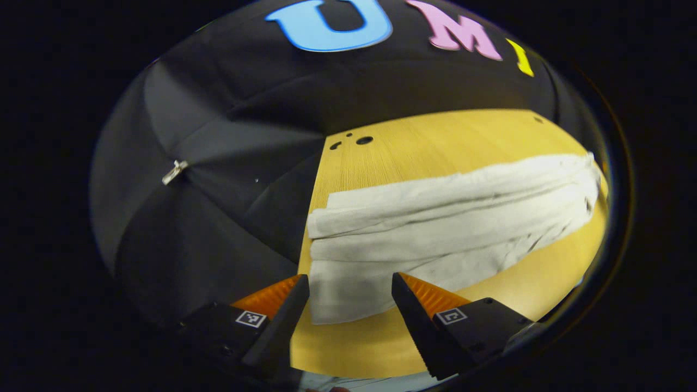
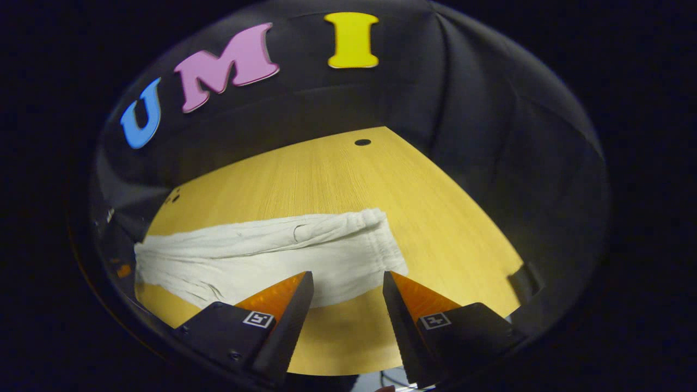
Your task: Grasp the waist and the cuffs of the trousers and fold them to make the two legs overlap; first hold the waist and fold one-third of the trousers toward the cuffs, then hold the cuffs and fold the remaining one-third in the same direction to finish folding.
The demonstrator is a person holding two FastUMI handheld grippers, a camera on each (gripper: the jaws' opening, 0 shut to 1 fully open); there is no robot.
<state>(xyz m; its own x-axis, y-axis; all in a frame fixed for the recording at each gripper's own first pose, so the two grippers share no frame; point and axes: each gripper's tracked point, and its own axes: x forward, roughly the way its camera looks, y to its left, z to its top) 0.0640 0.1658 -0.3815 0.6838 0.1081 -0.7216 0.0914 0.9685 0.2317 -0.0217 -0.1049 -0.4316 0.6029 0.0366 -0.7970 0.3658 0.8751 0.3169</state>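
In the left gripper view, the left gripper (image 1: 350,288) hangs with its jaws spread wide and nothing between them, above the cuff end of the white trousers (image 1: 435,223), which lie flat along the wooden table (image 1: 435,141). A metal clip (image 1: 174,172) shows on the wall cloth. Square coded markers sit on the fingers; no readable writing.

In the right gripper view, the right gripper (image 2: 348,286) is likewise spread and empty, over the gathered waist (image 2: 375,220).

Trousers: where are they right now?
The trousers lie flat across the table, legs overlapped. In the left gripper view the cuffs sit ahead of the open left tool; the waist faces the right tool.
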